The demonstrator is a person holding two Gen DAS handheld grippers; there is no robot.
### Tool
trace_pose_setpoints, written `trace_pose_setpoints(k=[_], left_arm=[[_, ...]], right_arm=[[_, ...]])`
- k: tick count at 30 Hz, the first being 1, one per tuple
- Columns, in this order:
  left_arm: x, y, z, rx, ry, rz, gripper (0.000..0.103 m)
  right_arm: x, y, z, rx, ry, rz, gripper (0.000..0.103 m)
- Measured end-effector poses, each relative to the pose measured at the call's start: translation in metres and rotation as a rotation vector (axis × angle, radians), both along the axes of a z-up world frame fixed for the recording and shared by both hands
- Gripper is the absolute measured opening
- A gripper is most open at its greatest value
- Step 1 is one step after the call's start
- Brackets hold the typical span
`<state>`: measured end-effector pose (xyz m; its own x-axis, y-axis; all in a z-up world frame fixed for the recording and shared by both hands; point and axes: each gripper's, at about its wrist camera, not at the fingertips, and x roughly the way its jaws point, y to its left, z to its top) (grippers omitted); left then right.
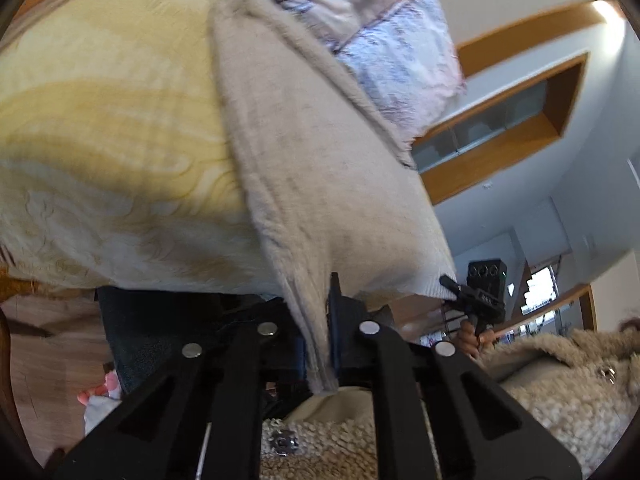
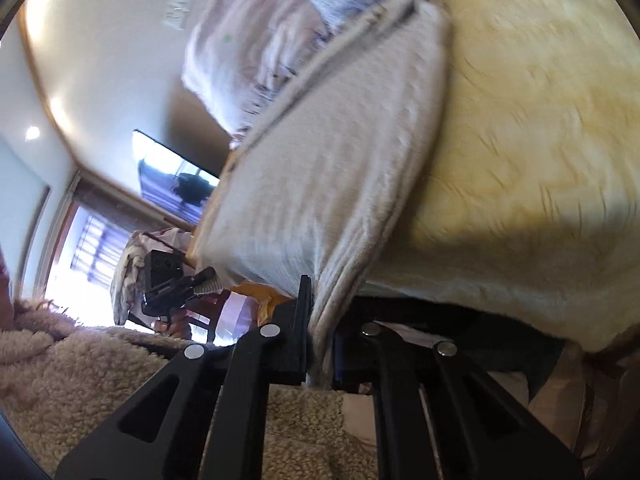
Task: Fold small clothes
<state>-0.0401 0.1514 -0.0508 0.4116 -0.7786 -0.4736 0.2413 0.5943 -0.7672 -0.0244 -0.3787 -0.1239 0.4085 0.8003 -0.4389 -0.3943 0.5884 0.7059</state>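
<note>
Hanging taut between both: beige garment (image 1: pixel 320 168), left gripper (image 1: pixel 320 344) and right gripper (image 2: pixel 320 344) each clamped on an edge.

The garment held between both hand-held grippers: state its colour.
Plain light beige-grey garment, no pattern visible. The left wrist view shows it best, being less blurred.

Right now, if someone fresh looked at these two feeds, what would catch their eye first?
The pale grey knitted garment stretched taut down the middle of both views, one end pinched in the left gripper and the other in the right gripper. Behind it lies the yellow patterned quilted bedcover, with a crumpled white and lilac blanket at the far end.
</note>
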Motion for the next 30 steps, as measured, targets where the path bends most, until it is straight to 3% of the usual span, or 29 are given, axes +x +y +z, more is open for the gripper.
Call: trace_pose_setpoints(k=[8,13,20,30], left_arm=[[0.017,0.02,0.055,-0.067,-0.171,0.056,0.007],[0.057,0.019,0.091,0.006,-0.227,0.13,0.007],[0.128,0.01,0.128,0.141,-0.247,0.226,0.006],[0.202,0.015,0.156,0.14,-0.213,0.331,0.006]], right_arm=[[0.012,0.001,0.056,-0.013,-0.213,-0.166,0.009],[0.029,0.019,0.091,-0.152,-0.349,-0.271,0.008],[0.072,0.035,0.123,-0.386,-0.451,-0.43,0.008],[0.112,0.042,0.154,-0.412,-0.553,-0.551,0.008]])
